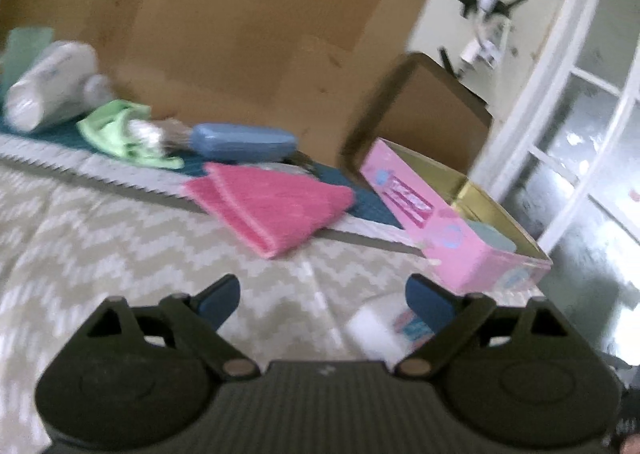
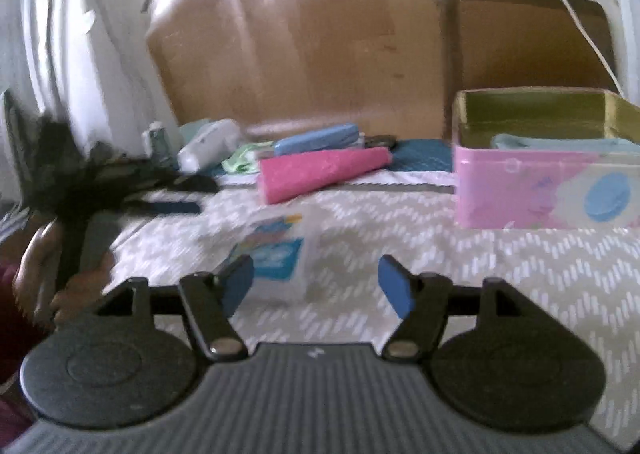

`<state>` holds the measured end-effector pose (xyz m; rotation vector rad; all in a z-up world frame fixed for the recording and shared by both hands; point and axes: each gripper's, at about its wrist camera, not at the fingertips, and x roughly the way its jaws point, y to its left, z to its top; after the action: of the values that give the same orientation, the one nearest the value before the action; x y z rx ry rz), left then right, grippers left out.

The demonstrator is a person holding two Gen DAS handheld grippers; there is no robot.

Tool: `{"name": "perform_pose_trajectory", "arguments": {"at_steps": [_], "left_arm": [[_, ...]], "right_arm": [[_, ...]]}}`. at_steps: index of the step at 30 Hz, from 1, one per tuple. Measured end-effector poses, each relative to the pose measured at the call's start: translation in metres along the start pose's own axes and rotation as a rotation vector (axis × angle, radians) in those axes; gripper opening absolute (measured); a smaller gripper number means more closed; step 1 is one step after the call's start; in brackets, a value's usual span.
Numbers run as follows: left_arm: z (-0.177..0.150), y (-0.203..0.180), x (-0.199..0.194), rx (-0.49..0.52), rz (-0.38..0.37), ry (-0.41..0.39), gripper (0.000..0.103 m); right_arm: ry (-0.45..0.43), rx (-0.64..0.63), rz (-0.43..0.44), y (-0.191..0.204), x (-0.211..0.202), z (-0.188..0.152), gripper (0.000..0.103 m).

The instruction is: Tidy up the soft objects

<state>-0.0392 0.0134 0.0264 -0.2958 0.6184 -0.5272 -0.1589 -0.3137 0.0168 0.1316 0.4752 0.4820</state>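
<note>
Where the bed's chevron-patterned cover (image 1: 100, 221) meets a teal quilted strip (image 2: 420, 157), the things lie in a row from left to right: one white bottle (image 1: 48, 89) on its side, one crumpled green cloth (image 1: 120, 129), one blue case (image 1: 244, 139), one folded pink cloth (image 1: 276, 205) across the edge of the strip, and one open pink box (image 1: 460, 238) with a light blue-green cloth (image 2: 560, 143) already inside. A small white packet with blue print (image 2: 276, 258) lies on the cover nearer the cameras. Both pairs of tongs, left (image 1: 322, 300) and right (image 2: 316, 282), hover over the cover with jaws spread apart, gripping nothing. Two sheets of cardboard (image 2: 300, 41) lean against the pale wall behind, and a white-framed glass door (image 1: 592, 125) stands to the right. The right wrist view shows a dark feathery object (image 2: 76, 181) at far left; it is too blurred to identify.
</note>
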Motion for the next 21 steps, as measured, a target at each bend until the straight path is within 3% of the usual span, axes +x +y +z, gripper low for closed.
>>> {"name": "perform_pose_trajectory", "arguments": {"at_steps": [3, 9, 10, 12, 15, 21], "left_arm": [[0.005, -0.017, 0.015, 0.053, -0.041, 0.035, 0.093], [0.002, -0.035, 0.051, 0.100, -0.063, 0.156, 0.093], [-0.001, -0.035, 0.055, 0.099, -0.063, 0.175, 0.092], [-0.007, -0.036, 0.058, 0.093, -0.067, 0.204, 0.078], [-0.013, -0.039, 0.046, 0.077, -0.110, 0.206, 0.068], [-0.029, -0.051, 0.026, 0.050, -0.185, 0.240, 0.068]], "right_arm": [[0.011, -0.068, 0.017, 0.018, 0.003, -0.009, 0.084], [0.066, -0.152, -0.010, 0.042, 0.034, -0.020, 0.084], [0.069, -0.160, -0.019, 0.044, 0.040, -0.020, 0.084], [0.079, -0.157, -0.023, 0.050, 0.048, -0.022, 0.084], [0.095, -0.170, -0.046, 0.050, 0.055, -0.023, 0.083], [0.027, -0.082, -0.178, 0.007, 0.024, -0.015, 0.083]]}}
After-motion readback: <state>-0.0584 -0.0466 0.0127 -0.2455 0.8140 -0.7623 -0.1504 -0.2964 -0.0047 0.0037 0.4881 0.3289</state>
